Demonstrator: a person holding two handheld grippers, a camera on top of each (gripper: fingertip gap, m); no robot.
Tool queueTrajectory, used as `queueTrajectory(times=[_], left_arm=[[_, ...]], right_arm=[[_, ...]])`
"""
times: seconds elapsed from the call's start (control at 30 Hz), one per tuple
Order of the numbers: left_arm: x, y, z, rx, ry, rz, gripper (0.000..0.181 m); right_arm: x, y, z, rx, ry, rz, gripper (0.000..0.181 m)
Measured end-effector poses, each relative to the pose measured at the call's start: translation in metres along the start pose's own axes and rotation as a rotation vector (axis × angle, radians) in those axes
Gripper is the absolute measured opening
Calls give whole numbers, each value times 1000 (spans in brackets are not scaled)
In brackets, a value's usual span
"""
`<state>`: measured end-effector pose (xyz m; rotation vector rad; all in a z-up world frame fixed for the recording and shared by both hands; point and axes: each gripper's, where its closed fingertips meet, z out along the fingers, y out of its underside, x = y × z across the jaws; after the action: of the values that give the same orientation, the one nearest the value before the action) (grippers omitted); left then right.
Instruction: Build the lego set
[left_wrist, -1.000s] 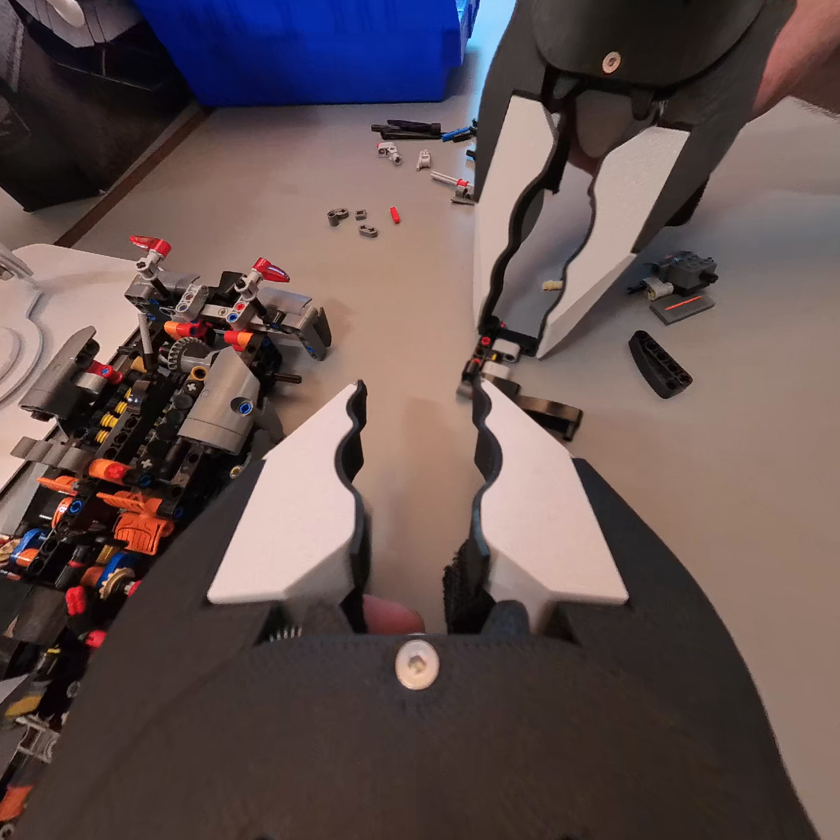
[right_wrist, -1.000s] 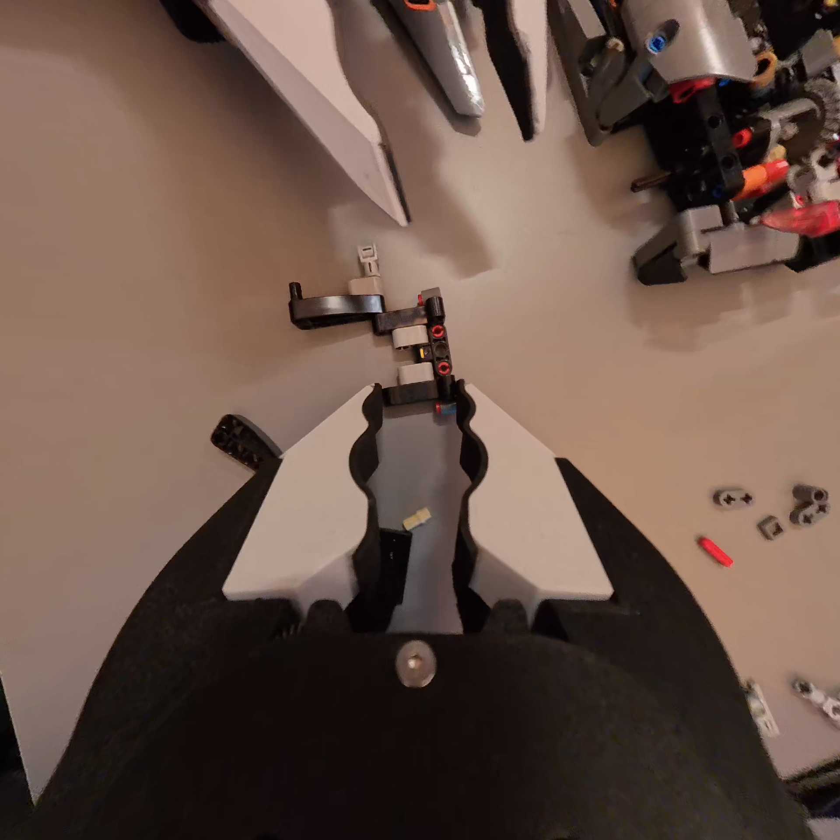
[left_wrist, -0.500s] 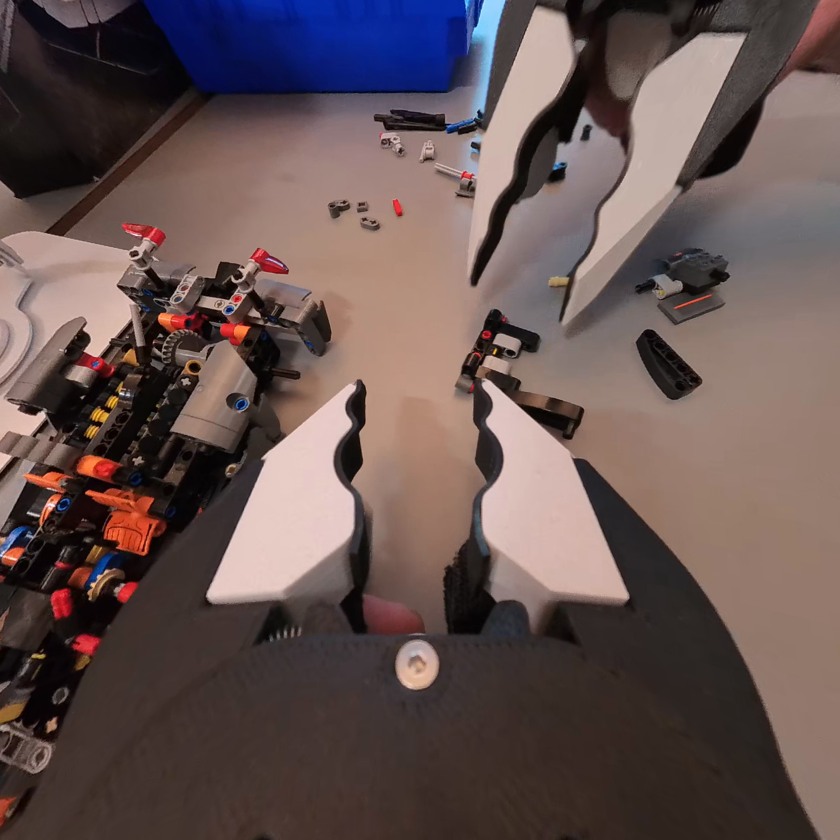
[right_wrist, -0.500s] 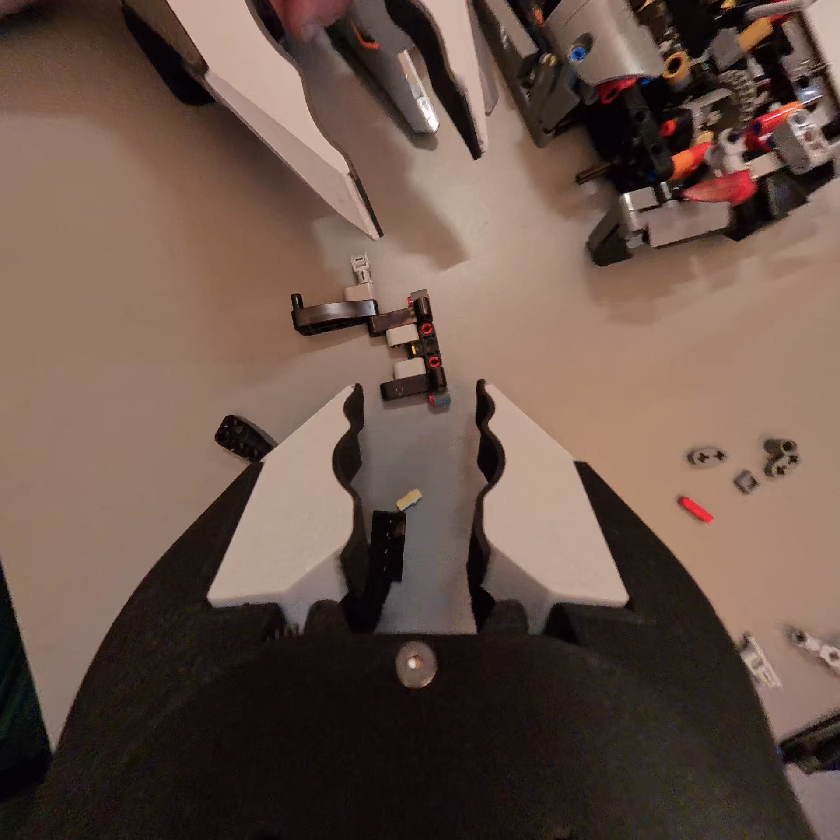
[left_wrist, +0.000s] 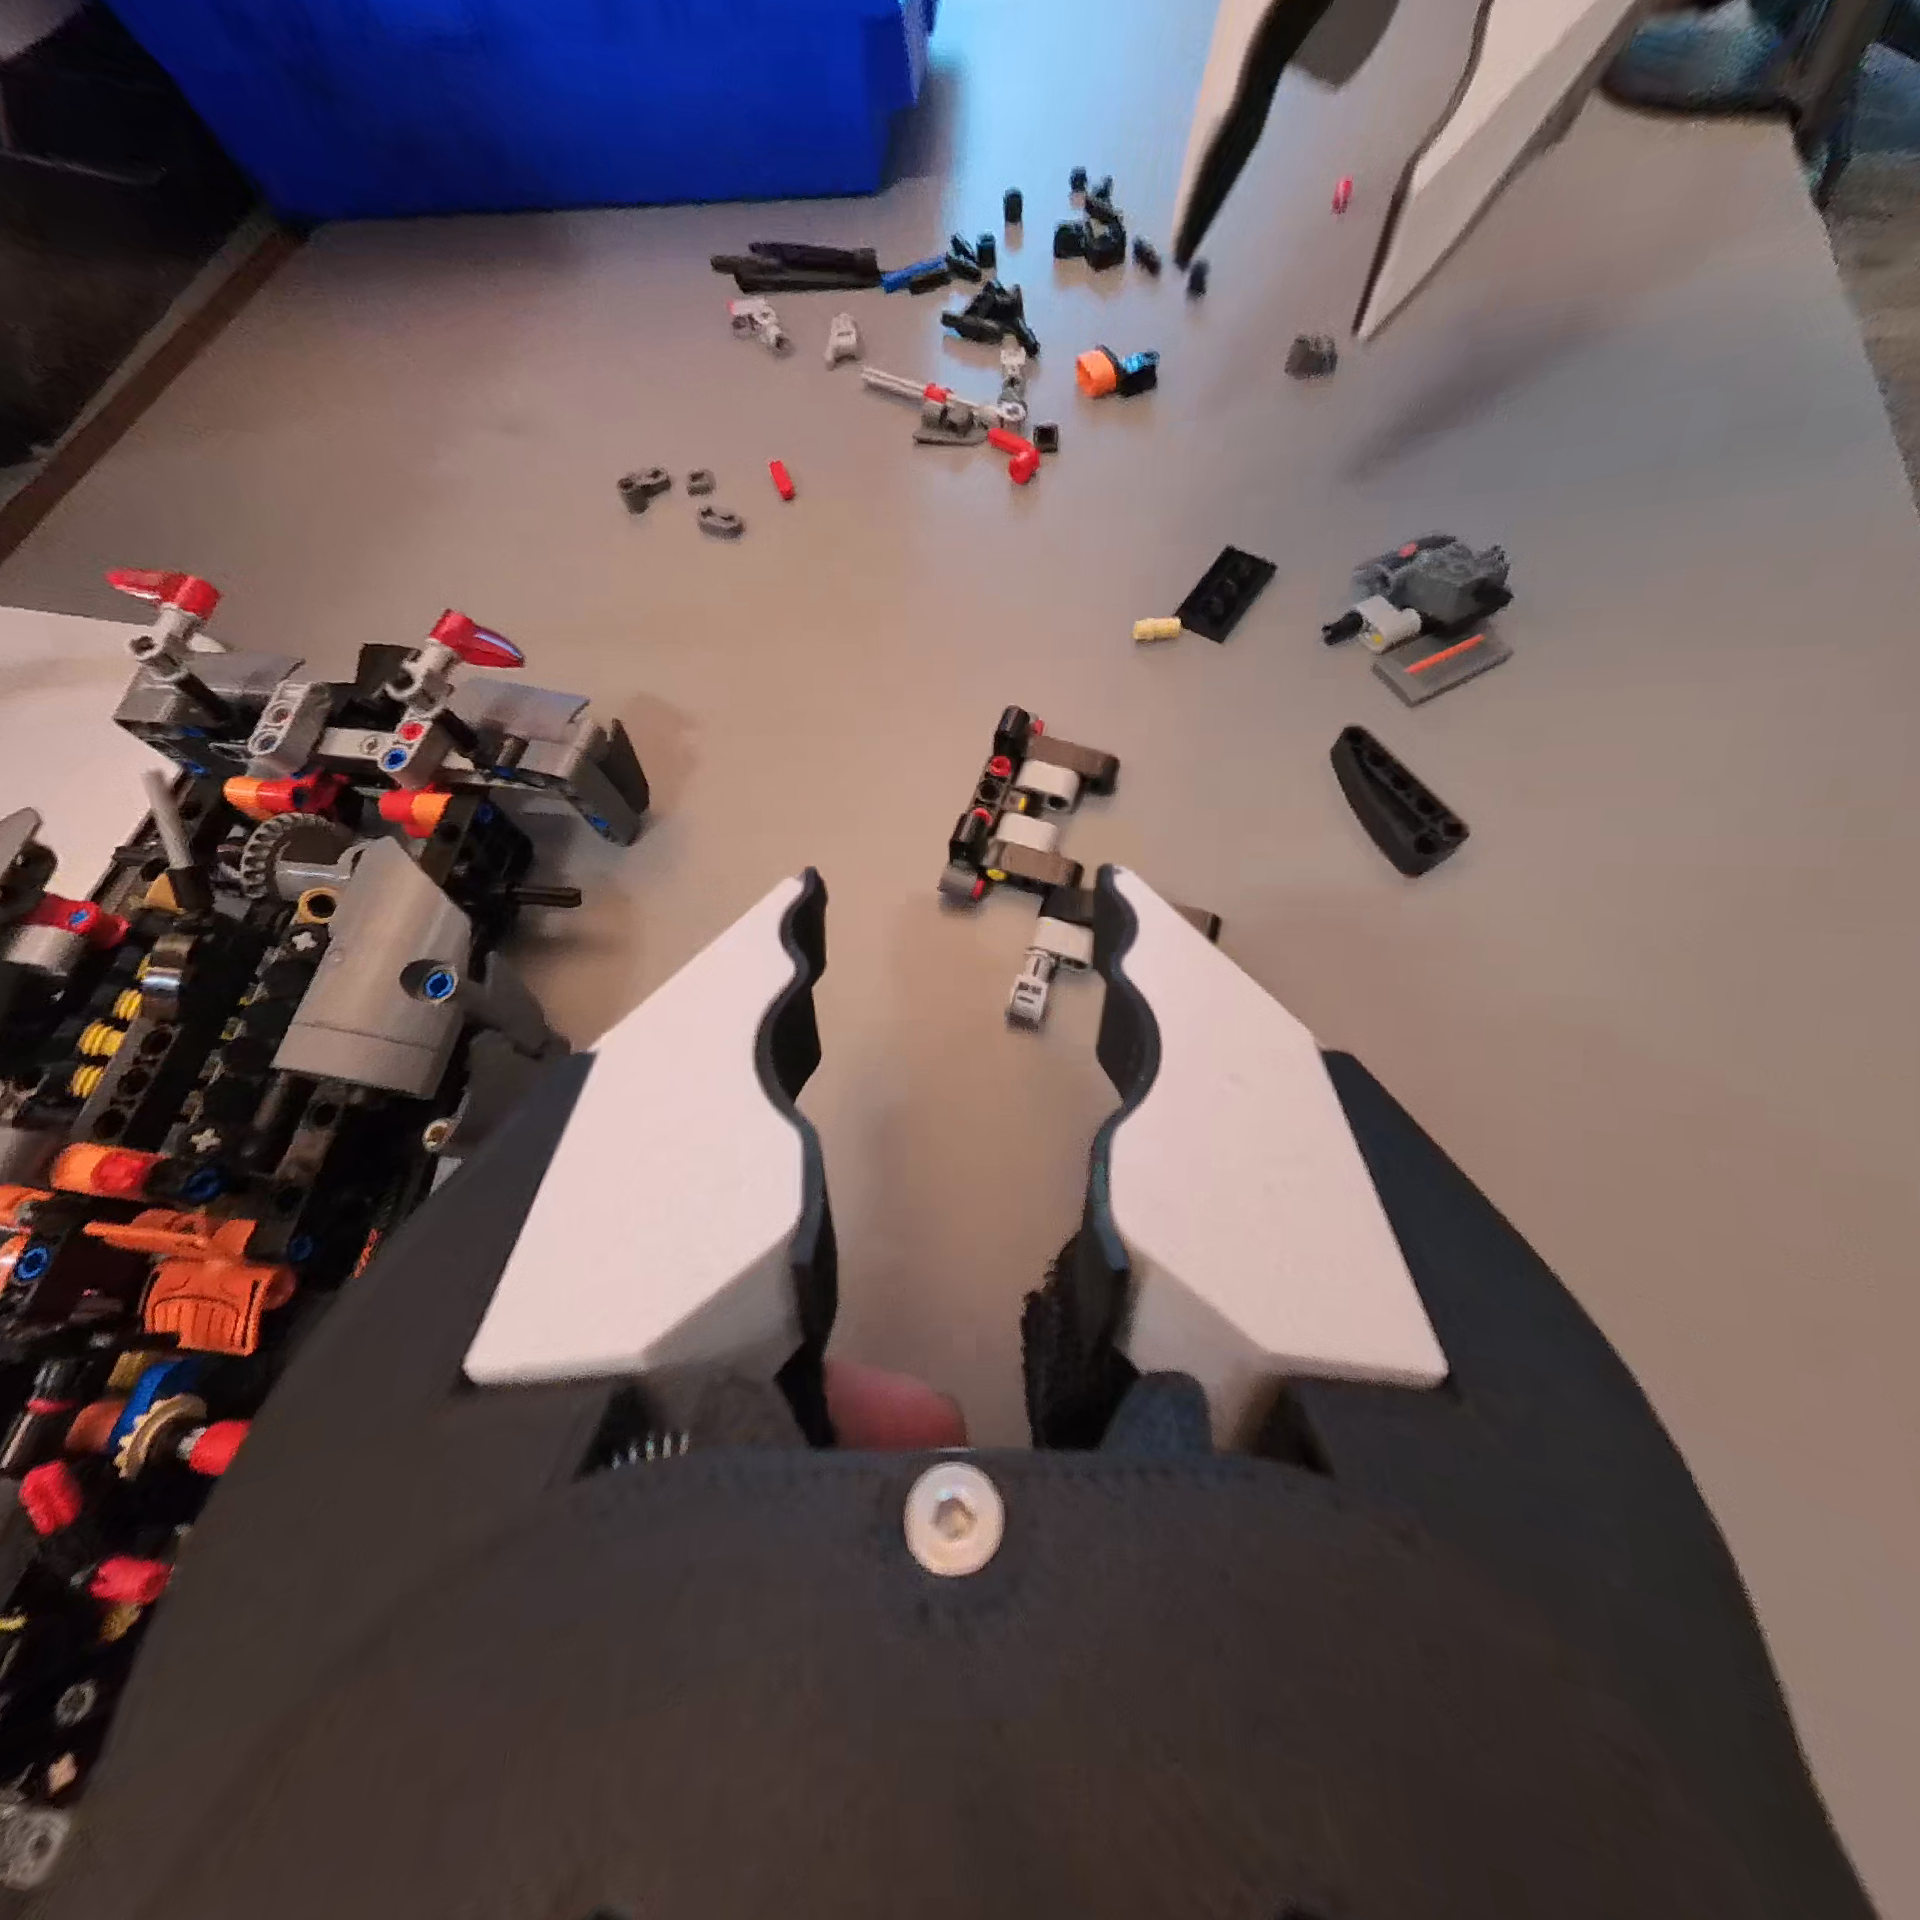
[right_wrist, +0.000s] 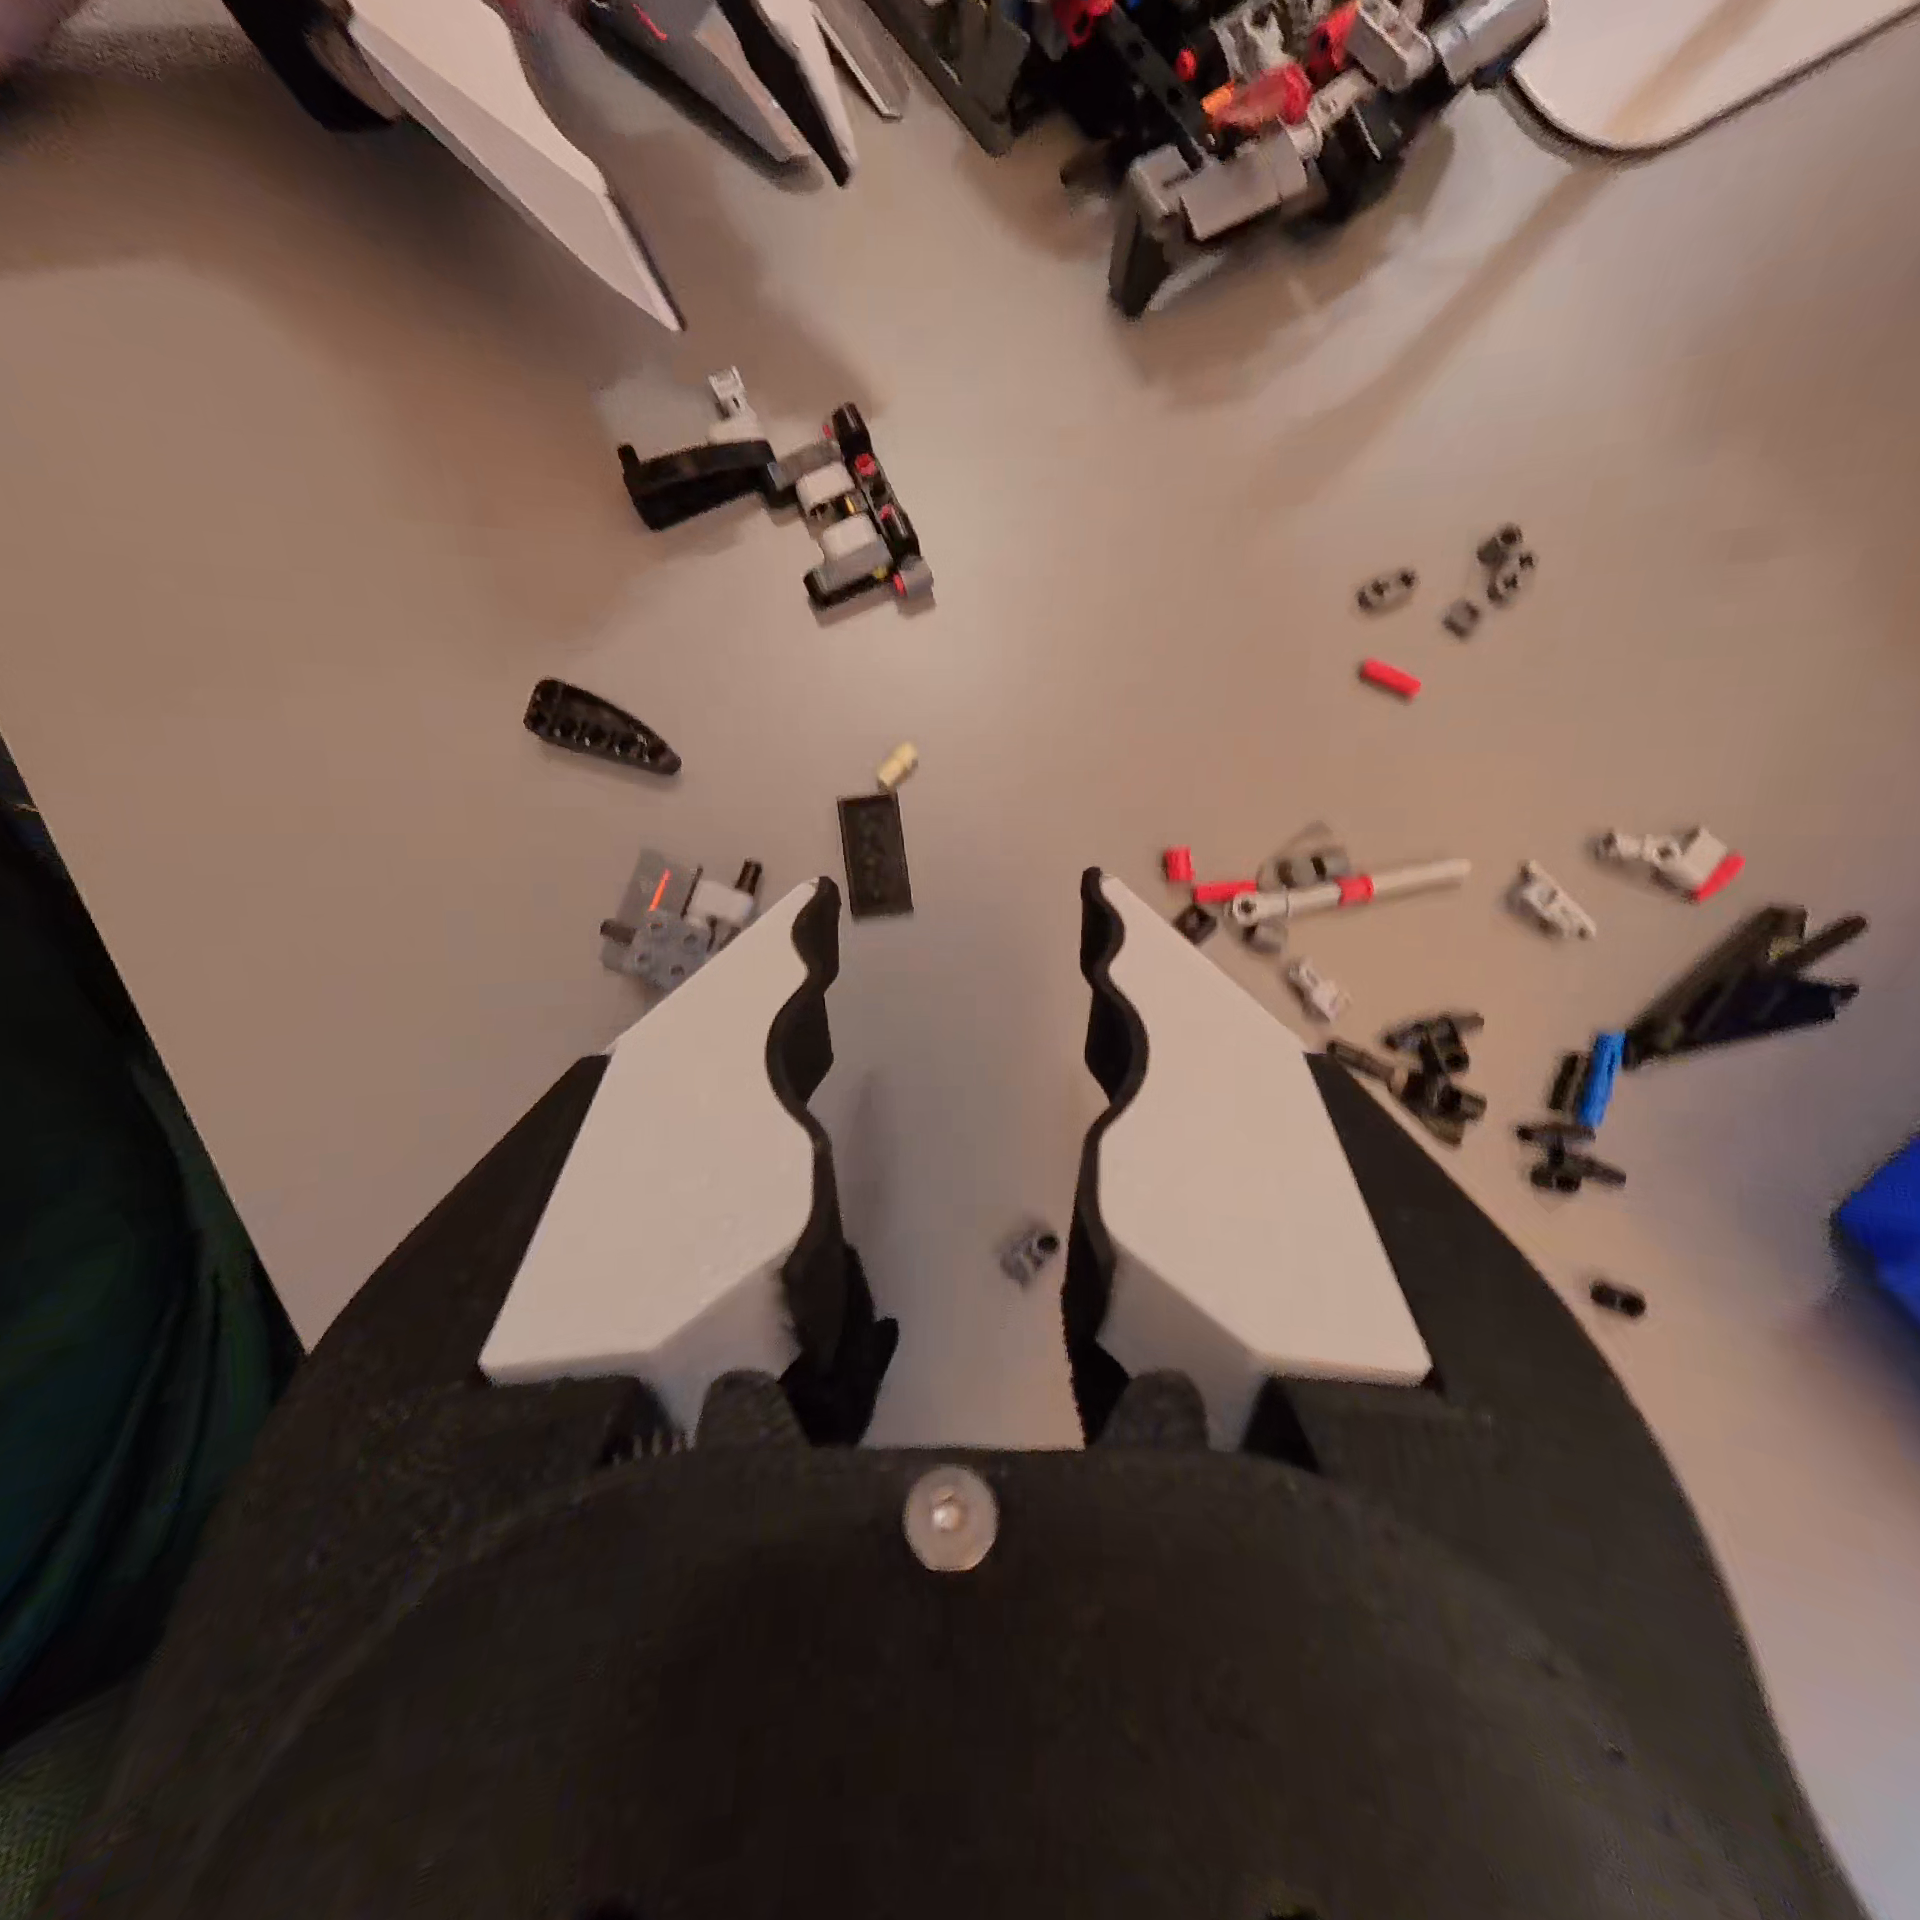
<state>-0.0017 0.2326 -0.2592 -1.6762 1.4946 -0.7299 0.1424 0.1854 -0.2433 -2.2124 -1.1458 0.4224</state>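
A small black, grey and red sub-assembly (left_wrist: 1023, 821) lies flat on the grey table just ahead of my left gripper (left_wrist: 956, 894), which is open and empty; it also shows in the right wrist view (right_wrist: 800, 499). The large part-built model (left_wrist: 260, 935) sits to the left, and appears at the top of the right wrist view (right_wrist: 1247, 125). My right gripper (right_wrist: 951, 894) is open and empty, raised above the table near a black plate (right_wrist: 875, 854) and a tan pin (right_wrist: 898, 766). It shows at the top right of the left wrist view (left_wrist: 1278, 281).
Several loose pieces lie scattered: a black curved beam (left_wrist: 1397, 800), a grey block on a tile (left_wrist: 1429, 613), a red pin (right_wrist: 1389, 677), grey connectors (left_wrist: 675, 494), black and blue beams (right_wrist: 1714, 1018). A blue bin (left_wrist: 499, 94) stands at the back. The table edge (right_wrist: 156, 987) runs on the left. There is about 15 cm between the tips of the two grippers. The black plate (right_wrist: 875, 854) is closer to my right gripper, around 6 cm from its tips; the left tips are 12 cm off. Look for it in the left wrist view (left_wrist: 1224, 596) too. Between my right fingertips and the tan pin (right_wrist: 898, 766) there is roughly 7 cm. It turns up in the left wrist view (left_wrist: 1156, 632) as well.
My right gripper opened off the sub-assembly, left it on the table, and pulled back and up toward the loose pieces. My left gripper stayed nearly still.
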Motion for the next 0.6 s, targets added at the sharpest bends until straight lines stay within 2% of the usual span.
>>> queueTrajectory(times=[0.2, 0.37, 0.47, 0.57, 0.6], left_arm=[[23, -5, 11, -101, 71, 63, 49], [14, -2, 31, -214, 13, 97, 49], [14, 6, 42, -280, 37, 91, 47], [15, 11, 49, -303, 48, 80, 39], [13, 12, 50, -304, 35, 74, 30]], right_arm=[[-4, 27, -16, -1, 11, 42, 45], [-5, 40, -19, 5, 14, 54, 45], [-3, 43, -22, 16, 24, 60, 44], [-6, 42, -19, 27, 13, 53, 44], [-7, 42, -17, 28, 9, 49, 44]])
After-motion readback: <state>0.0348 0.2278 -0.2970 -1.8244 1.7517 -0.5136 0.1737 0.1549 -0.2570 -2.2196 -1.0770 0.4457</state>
